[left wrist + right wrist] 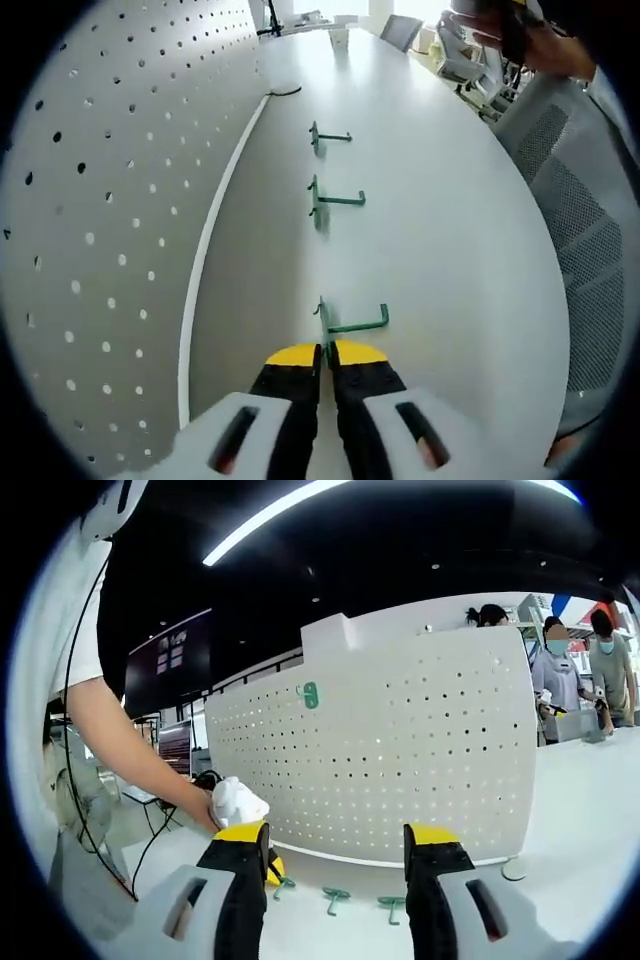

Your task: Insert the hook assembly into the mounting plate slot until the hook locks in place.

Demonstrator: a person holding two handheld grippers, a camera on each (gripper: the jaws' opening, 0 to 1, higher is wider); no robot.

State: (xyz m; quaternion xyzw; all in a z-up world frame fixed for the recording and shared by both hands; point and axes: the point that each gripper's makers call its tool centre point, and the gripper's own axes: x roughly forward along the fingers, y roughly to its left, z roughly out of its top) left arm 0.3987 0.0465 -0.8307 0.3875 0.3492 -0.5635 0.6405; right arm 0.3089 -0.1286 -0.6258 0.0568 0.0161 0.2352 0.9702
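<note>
Between my left tool (328,352) tips I see almost no gap: the yellow-capped jaws are pressed together just behind the nearest green hook (350,322), and I cannot tell whether they pinch its backplate or merely sit clenched against it. That hook lies flat on the white table (450,220), with two more green hooks, a middle hook (333,198) and a far hook (328,137), lined up beyond it, well apart from each other and beside the foot of the white pegboard (110,200). My right tool (338,848) hangs released, jaws spread wide and grasping nothing, looking at the face of the pegboard (400,750) from across the table, where the three hooks (335,896) show small at its base. A small green piece (310,694) is already fixed high on the board; it is too small for me to say whether it is a locked hook. I judge the task barely begun: no hook on the table has been lifted toward the holes, and pick-up, alignment and locking all remain. A person's bare arm (130,750) reaches in from the left, and people stand at the far right behind the board.
</note>
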